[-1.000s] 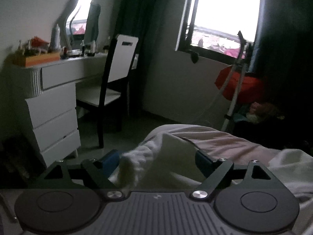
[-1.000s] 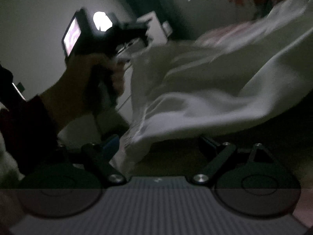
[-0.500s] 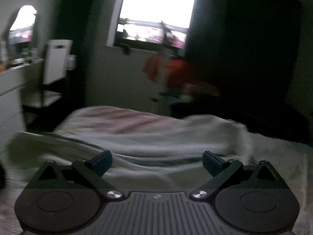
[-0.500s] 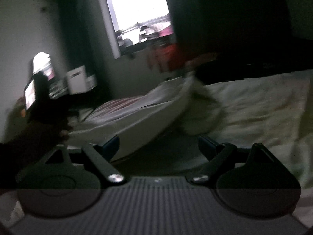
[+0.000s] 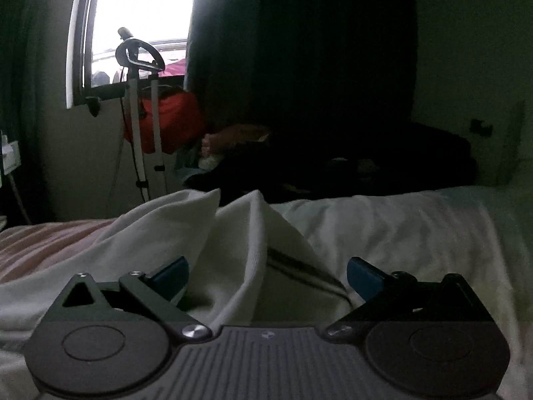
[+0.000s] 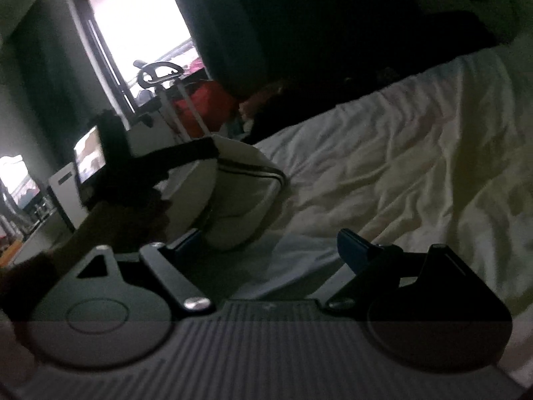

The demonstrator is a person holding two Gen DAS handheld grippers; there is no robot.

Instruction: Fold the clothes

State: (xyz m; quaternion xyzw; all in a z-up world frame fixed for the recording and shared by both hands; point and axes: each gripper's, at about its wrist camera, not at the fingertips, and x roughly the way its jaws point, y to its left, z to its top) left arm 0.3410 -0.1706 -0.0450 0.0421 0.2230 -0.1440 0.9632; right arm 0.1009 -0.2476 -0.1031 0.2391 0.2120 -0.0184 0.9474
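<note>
A white garment with a dark stripe (image 5: 233, 240) lies bunched on the bed, its folds standing up between the fingers of my left gripper (image 5: 266, 275), whose jaws are wide apart. In the right wrist view the same garment (image 6: 240, 193) is a rounded heap at left, with the left gripper's dark body (image 6: 140, 166) over it. My right gripper (image 6: 269, 246) is open, low over the white bedsheet (image 6: 399, 173); its left finger is next to the heap.
A bright window (image 5: 133, 16) is at the far left with a white stand (image 5: 143, 126) and a red bag (image 5: 173, 116) below it. Dark curtains and a pile of dark clothes (image 5: 333, 166) lie beyond the bed's far edge. A white dresser (image 6: 63, 196) shows at left.
Both grippers swung right, from the dresser side towards the window and bed. The garment, spread and lifted before, now lies bunched on the bed between the left fingers; the right gripper no longer has cloth in it.
</note>
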